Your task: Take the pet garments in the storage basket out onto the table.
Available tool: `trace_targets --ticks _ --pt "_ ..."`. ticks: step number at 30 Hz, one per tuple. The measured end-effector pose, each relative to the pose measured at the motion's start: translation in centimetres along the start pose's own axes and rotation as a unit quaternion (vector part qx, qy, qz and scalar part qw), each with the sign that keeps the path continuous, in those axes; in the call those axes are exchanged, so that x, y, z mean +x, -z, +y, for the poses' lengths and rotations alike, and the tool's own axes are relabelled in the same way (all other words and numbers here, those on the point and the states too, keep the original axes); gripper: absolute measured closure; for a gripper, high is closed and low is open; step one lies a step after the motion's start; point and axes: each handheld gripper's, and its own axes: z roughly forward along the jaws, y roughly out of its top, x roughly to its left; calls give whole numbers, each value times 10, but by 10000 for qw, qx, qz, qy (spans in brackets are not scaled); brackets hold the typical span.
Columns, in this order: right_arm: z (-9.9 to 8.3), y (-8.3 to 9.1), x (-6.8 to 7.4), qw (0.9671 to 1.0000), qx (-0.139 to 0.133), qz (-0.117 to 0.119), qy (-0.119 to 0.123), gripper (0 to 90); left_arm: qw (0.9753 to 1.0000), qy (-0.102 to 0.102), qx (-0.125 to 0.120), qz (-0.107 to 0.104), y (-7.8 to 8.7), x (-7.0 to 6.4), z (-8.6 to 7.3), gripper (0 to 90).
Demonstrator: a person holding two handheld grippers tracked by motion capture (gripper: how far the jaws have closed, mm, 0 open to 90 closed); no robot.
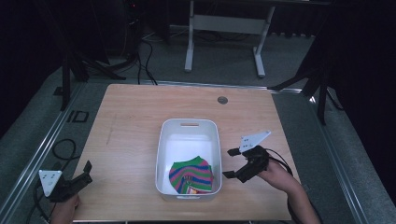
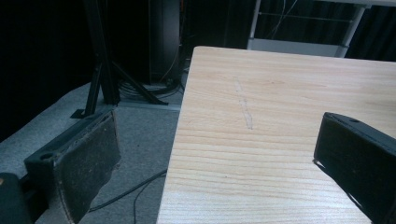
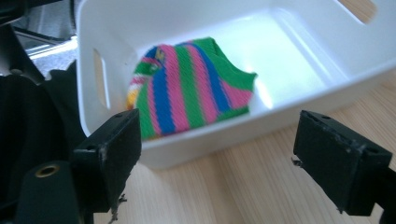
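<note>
A white plastic bin [image 1: 163, 140] [image 3: 327, 84] stands in the middle of the wooden table [image 1: 130, 121]. Inside its near end lies a striped sock [image 1: 191, 175] [image 3: 187, 88] in green, pink and blue. My right gripper [image 1: 229, 163] [image 3: 217, 158] is open just outside the bin's right wall, jaws wide apart and empty, pointing toward the bin. My left gripper [image 1: 86, 170] [image 2: 215, 163] is open and empty over the table's near left corner, one jaw hanging past the left edge.
A round grommet [image 1: 222, 100] sits near the table's far edge. A faint scratch [image 2: 243, 105] marks the wood on the left half. Cables [image 1: 63, 149] and stand legs [image 2: 105, 79] lie on the grey floor to the left. A white desk frame [image 1: 224, 28] stands behind.
</note>
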Motion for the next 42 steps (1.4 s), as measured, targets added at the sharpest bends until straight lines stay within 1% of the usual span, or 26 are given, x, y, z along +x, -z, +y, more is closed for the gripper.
trace_targets --ticks 2,6,7,9,10,13,23,26,27,32,34,37,39,40,42 --pt "5 -5 1 10000 21 56 69 143 10000 2 3 -1 0 0 0 9" --pt "16 -14 4 9998 53 85 158 135 10000 3 3 -6 0 0 0 9" --pt "19 -16 5 9998 64 105 149 131 10000 4 1 -9 0 0 0 9" --pt "24 -21 6 9997 121 71 190 129 10000 5 2 -10 0 0 0 9" --pt "26 -25 8 9996 160 -23 211 129 10000 5 1 -11 0 0 0 9" --pt "33 -35 10 9991 298 -10 286 129 10000 8 2 -13 0 0 0 9" --pt "52 -68 14 9965 653 341 402 130 10000 35 6 -24 0 1 0 9" --pt "56 -75 16 9956 746 398 409 130 10000 53 -1 -29 0 1 0 9" --pt "58 -81 17 9947 812 461 431 129 10000 52 -2 -32 0 1 0 9" --pt "63 -96 21 9913 1059 573 534 129 10000 58 -2 -36 0 1 0 9" --pt "63 -101 23 9897 1173 556 599 129 10000 55 -9 -41 0 1 0 9" --pt "63 -109 26 9861 1375 620 703 129 10000 65 -4 -44 0 1 0 9" --pt "61 -114 28 9839 1509 595 756 129 10000 65 -7 -40 0 1 0 9" --pt "61 -117 29 9828 1590 551 763 129 10000 67 -8 -43 0 1 0 9" --pt "60 -122 31 9793 1786 412 862 136 10000 72 -6 -40 0 1 0 9"
